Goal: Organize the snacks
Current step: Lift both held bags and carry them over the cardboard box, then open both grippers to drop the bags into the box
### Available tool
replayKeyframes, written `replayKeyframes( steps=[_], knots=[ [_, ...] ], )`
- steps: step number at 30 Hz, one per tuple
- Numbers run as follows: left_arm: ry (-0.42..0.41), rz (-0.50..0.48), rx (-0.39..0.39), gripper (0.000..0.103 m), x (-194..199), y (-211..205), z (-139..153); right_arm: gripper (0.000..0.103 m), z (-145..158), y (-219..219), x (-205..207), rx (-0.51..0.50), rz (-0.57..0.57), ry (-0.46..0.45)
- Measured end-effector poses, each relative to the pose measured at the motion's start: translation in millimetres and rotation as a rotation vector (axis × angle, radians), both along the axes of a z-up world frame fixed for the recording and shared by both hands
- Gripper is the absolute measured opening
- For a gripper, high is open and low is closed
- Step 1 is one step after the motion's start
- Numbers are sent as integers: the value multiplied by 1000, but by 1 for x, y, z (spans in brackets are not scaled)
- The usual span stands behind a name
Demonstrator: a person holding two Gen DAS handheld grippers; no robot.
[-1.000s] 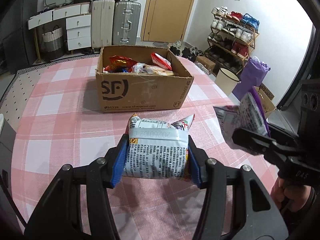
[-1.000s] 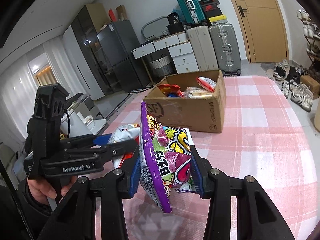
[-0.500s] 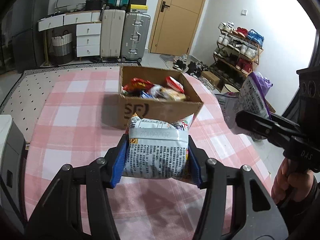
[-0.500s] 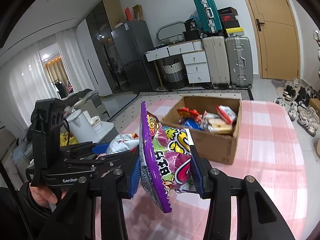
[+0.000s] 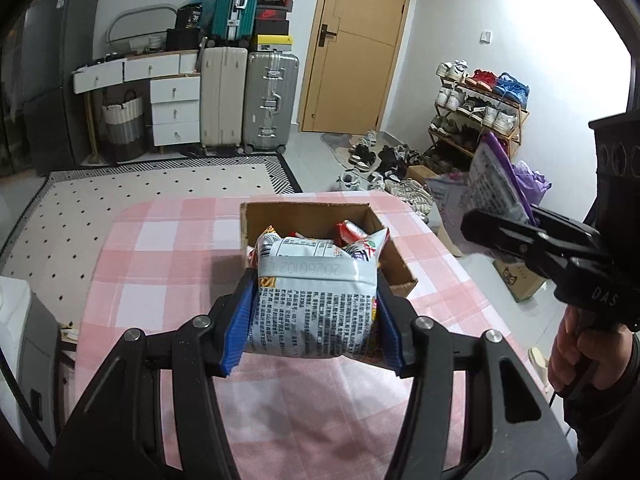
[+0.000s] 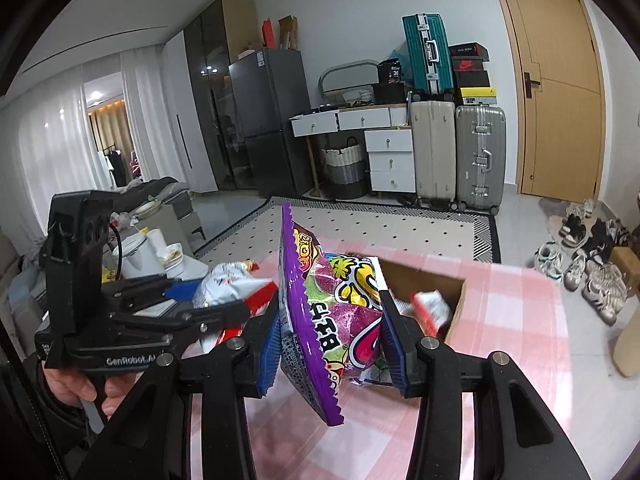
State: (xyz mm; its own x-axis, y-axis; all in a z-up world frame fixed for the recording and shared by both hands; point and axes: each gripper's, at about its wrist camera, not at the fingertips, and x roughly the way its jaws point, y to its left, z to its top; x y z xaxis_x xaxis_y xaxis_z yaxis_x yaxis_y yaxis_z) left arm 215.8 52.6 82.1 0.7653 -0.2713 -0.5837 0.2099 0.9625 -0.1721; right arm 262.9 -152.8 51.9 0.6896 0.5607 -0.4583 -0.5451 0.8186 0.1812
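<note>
My left gripper (image 5: 314, 320) is shut on a white and silver snack bag (image 5: 316, 300) and holds it high, just before the open cardboard box (image 5: 280, 216). The box holds several snack packs, with a red and white pack (image 5: 352, 232) showing. My right gripper (image 6: 330, 344) is shut on a purple snack bag (image 6: 320, 312), held upright above the table beside the box (image 6: 456, 312). The right gripper and its purple bag (image 5: 496, 184) show at the right of the left wrist view. The left gripper with its white bag (image 6: 228, 284) shows at the left of the right wrist view.
The box sits on a table with a pink and white checked cloth (image 5: 160, 264). Beyond are a patterned rug (image 5: 160, 184), suitcases (image 5: 272, 100), white drawers (image 5: 172, 108), a door (image 5: 360, 44) and a shoe rack (image 5: 476, 108). A low side table with cups (image 6: 160, 252) stands at the left.
Both grippers have risen and moved forward toward the box with their bags. The box now lies lower in both views, partly behind the held bags.
</note>
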Motion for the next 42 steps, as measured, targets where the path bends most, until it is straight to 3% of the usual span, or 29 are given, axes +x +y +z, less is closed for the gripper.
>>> replayKeyframes(
  steps=[5, 9, 11, 17, 29, 35, 42],
  knots=[
    [2, -9, 4, 52, 33, -5, 11, 44, 17, 3, 22, -22, 8, -30],
    [-6, -5, 57, 52, 62, -18, 18, 44, 25, 7, 46, -37, 17, -40],
    [-17, 5, 85, 52, 77, -23, 20, 44, 25, 8, 56, -42, 18, -43],
    [8, -16, 72, 52, 120, -30, 17, 44, 15, 16, 97, -53, 16, -10],
    [95, -43, 45, 52, 196, -40, -29, 44, -32, 19, 164, -62, -47, 104],
    [126, -53, 28, 53, 216, -43, -49, 44, -49, 18, 178, -69, -44, 136],
    [167, -71, 26, 57, 230, -48, -67, 53, -56, 22, 171, -73, -30, 117]
  ],
)
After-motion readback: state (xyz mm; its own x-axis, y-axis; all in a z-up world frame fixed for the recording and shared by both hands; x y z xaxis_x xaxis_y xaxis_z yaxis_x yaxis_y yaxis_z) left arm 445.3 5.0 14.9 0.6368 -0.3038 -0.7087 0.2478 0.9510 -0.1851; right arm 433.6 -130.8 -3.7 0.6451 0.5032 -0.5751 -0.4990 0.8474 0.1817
